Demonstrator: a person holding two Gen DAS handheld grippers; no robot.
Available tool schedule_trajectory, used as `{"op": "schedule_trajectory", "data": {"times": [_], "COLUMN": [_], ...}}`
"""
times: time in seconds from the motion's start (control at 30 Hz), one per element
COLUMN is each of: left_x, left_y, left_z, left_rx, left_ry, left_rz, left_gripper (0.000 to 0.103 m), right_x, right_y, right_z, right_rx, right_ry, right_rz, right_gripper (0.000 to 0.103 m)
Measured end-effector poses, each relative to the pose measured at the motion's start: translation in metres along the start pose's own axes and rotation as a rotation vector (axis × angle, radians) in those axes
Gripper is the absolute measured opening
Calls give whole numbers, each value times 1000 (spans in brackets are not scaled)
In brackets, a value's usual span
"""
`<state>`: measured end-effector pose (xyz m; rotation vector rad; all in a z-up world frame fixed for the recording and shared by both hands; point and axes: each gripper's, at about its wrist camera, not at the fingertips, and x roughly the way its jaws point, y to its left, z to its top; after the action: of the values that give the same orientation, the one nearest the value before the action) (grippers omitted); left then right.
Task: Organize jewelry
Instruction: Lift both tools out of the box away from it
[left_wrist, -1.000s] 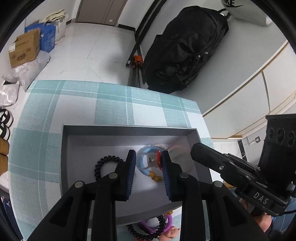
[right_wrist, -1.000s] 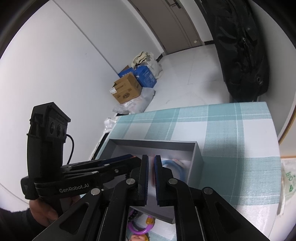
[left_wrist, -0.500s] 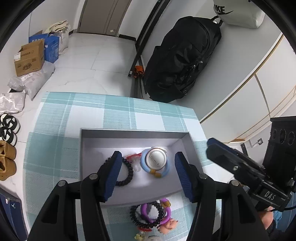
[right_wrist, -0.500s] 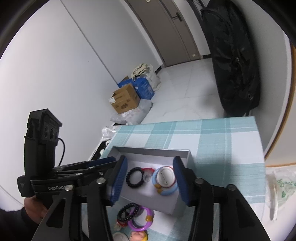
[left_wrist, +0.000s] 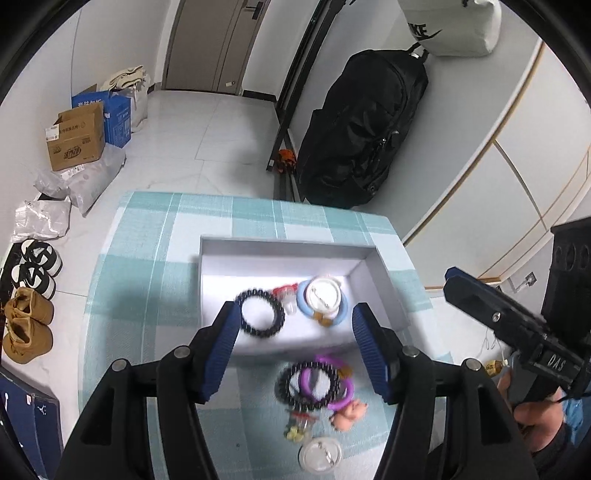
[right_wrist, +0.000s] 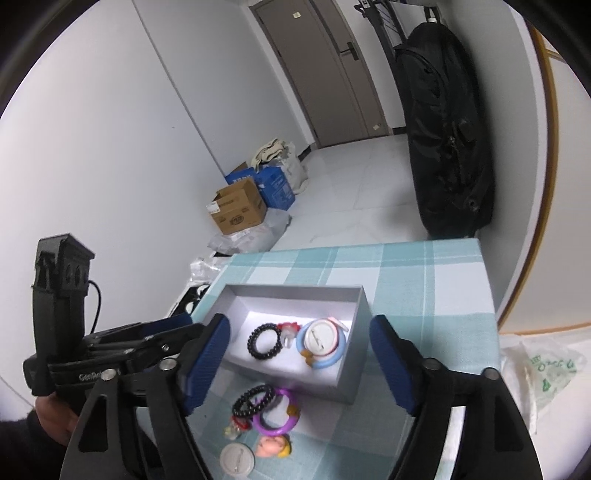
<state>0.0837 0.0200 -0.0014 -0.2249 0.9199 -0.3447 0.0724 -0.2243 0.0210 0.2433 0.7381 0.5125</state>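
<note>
Jewelry sits in two groups in front of you: some pieces already lie in the grey box (right_wrist: 354, 306), and a loose cluster waits on the checked tablecloth (right_wrist: 424, 280) just in front of its near wall. In the box you have a black bead bracelet (right_wrist: 265, 340), a small red-and-clear piece (right_wrist: 289, 331) and a round white badge resting on a blue ring (right_wrist: 324, 341). Outside it lie another black bead bracelet (right_wrist: 254, 399) overlapping a purple ring (right_wrist: 275, 412), a pink figure charm (right_wrist: 274, 446), a small multicoloured trinket (right_wrist: 233, 428) and a round white badge (right_wrist: 237, 461).

Your left gripper (left_wrist: 297, 341) and right gripper (right_wrist: 299, 354) both hang above the box with jaws opening and nothing between them.

Expect everything here to be light. The bead bracelets will probably be floppy and stretchy, so pinch across the strand rather than the whole loop. The plastic rings look stiff and smooth and may slip, so grip the band squarely. The flat badge offers little height; take it by its edge.

Motion blurs the outside cluster in the left wrist view, so you cannot tell whether the bracelet and purple ring are tangled or merely stacked. What the tiny trinket is stays unclear.
</note>
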Motion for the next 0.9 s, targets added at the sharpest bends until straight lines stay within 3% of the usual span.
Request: {"op": "schedule_trajectory", "data": {"times": [0.37, 0.47, 0.9], "left_x": [-2, 2, 16], "left_y": [-5, -7, -14], "left_z": [-45, -57, -83], "left_rx": [8, -10, 26], "left_ry": [98, 147, 249], "left_rz": [2, -42, 6], "left_gripper": [66, 66, 66], "right_x": [-14, -15, -12], "right_y": [5, 4, 2], "right_z": [-27, -34, -50], "right_rx": [-2, -3, -13], "right_ry": [29, 47, 129], "right_rz": [-72, -91, -149], "right_gripper": [99, 99, 103]}}
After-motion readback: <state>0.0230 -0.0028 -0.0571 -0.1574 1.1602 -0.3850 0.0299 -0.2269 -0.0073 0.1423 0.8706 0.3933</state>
